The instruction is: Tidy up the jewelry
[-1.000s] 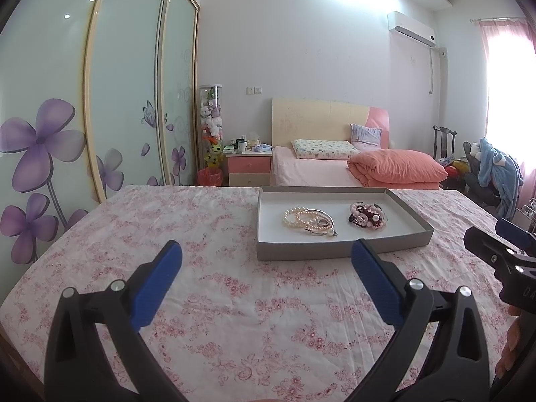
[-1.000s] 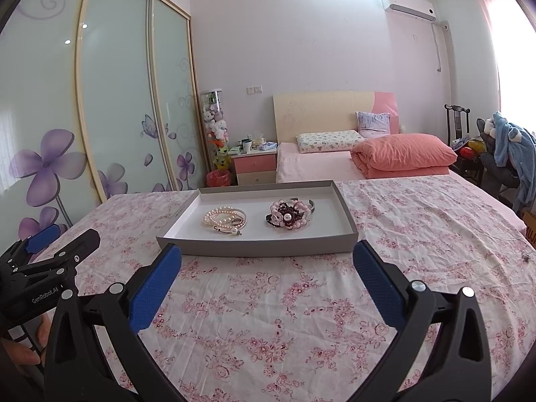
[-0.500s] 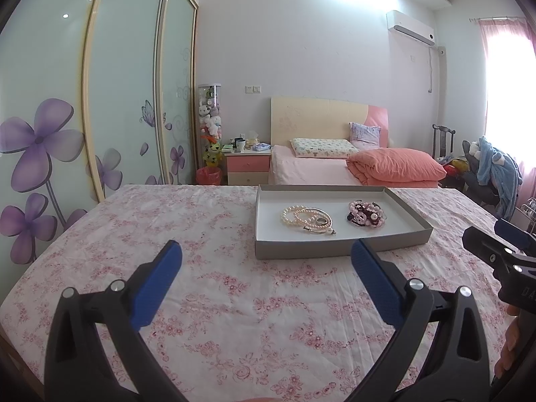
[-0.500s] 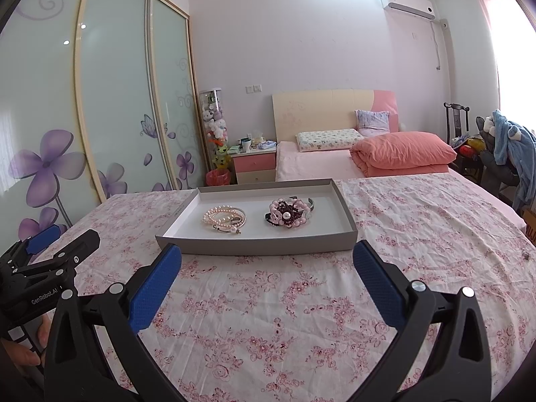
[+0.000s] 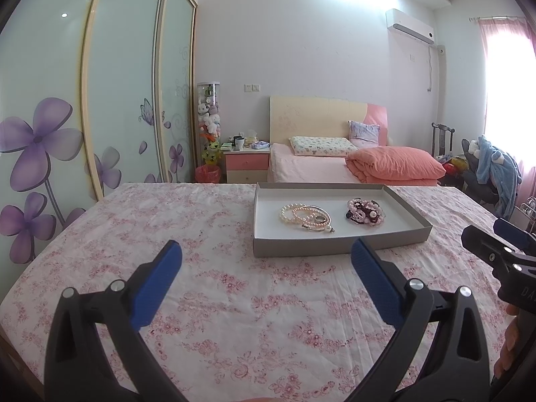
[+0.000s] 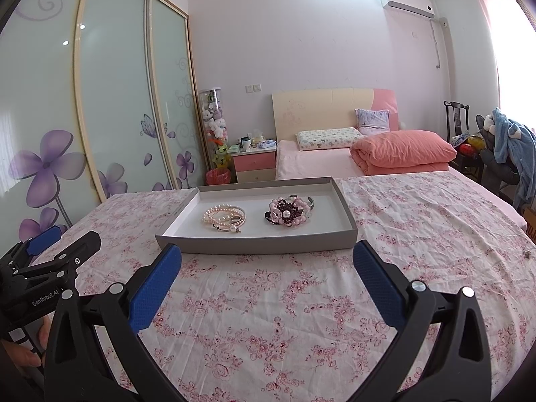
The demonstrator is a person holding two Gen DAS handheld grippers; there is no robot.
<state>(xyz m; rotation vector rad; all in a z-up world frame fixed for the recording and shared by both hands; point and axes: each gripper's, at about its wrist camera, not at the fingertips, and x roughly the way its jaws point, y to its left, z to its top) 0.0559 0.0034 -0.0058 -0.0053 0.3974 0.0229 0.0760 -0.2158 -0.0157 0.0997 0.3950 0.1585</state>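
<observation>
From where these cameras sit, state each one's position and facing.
Left wrist: rides the left claw, looks across the floral bedspread at the tray, ahead and right; right claw at right edge.
Right wrist: rides the right claw, faces the tray nearly straight on; left claw at left edge.
Shared: tray, pearl bracelets, pink bead cluster.

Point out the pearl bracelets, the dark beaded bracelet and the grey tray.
pearl bracelets [image 6: 223, 217], right wrist view, on the pearl strands.
dark beaded bracelet [image 6: 287, 213], right wrist view, on its bead cluster.
grey tray [image 5: 335, 246], left wrist view, on its near wall.
</observation>
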